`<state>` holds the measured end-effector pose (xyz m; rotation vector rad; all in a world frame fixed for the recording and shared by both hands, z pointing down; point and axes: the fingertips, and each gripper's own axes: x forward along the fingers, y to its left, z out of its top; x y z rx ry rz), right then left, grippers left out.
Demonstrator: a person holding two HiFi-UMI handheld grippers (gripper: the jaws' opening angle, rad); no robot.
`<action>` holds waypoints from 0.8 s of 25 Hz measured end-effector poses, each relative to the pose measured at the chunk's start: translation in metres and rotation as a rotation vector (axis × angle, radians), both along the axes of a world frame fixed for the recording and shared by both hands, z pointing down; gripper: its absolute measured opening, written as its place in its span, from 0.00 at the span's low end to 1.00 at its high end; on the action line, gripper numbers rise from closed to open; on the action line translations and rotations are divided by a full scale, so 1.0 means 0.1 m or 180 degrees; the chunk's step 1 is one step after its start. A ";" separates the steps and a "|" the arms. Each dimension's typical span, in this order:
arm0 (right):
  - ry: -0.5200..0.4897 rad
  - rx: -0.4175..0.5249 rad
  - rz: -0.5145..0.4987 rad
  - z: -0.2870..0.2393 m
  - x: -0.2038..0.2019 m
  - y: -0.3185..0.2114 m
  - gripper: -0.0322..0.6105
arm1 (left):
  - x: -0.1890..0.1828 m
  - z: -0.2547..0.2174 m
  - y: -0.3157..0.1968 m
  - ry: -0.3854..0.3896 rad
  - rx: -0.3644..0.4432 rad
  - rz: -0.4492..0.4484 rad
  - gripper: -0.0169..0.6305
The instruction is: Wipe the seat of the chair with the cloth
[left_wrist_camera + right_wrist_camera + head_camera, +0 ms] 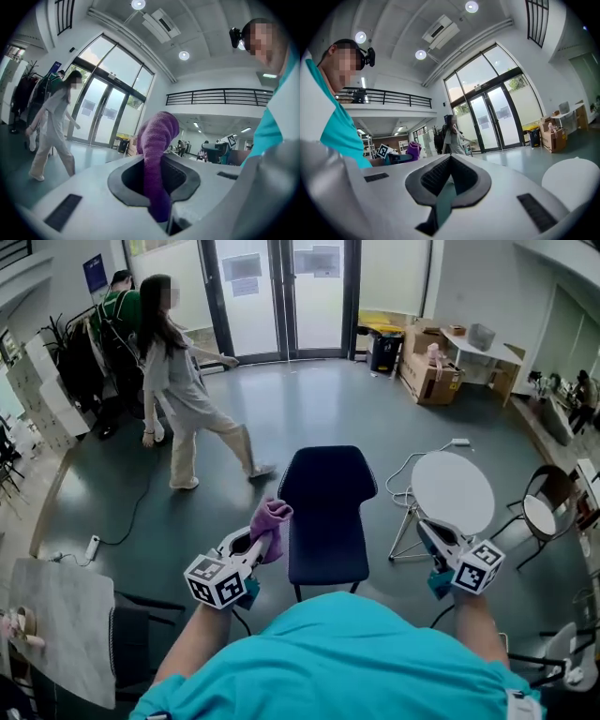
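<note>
The dark blue chair [324, 512] stands just ahead of me, its seat bare. My left gripper [251, 544] hovers at the seat's left edge, shut on a purple cloth [270, 522] that bunches up above the jaws. In the left gripper view the cloth [157, 140] rises as a thick fold out of the left gripper [157, 174]. My right gripper [428, 531] is held to the right of the chair, over the round table's near edge. In its own view the right gripper [450, 161] is shut with nothing in it, and the cloth [414, 149] shows far off.
A round white table [453, 491] on thin legs stands right of the chair, with a cable [405, 470] on the floor beside it. A person [180, 390] walks at the back left. A second chair [541, 510] is at far right, a grey tabletop [56, 624] at lower left, boxes [429, 371] behind.
</note>
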<state>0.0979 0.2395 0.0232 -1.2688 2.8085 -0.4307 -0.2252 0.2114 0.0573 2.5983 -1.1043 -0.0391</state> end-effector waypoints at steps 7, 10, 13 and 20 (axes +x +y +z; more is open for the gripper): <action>0.0095 -0.0152 0.0148 0.02 -0.48 -0.72 0.04 | -0.45 -0.03 -0.92 -0.0007 -0.0034 0.0154 0.10; 0.0107 -0.0222 0.0186 0.06 -0.52 -0.88 0.04 | -0.48 0.06 -1.13 0.0059 -0.0110 0.0193 0.10; 0.0075 -0.0256 0.0230 0.12 -0.34 -1.04 0.04 | -0.33 0.17 -1.25 0.0031 -0.0181 0.0206 0.10; -0.0038 -0.0225 -0.0029 0.29 0.44 -1.52 0.04 | 0.40 0.34 -1.52 -0.0170 -0.0217 -0.0064 0.10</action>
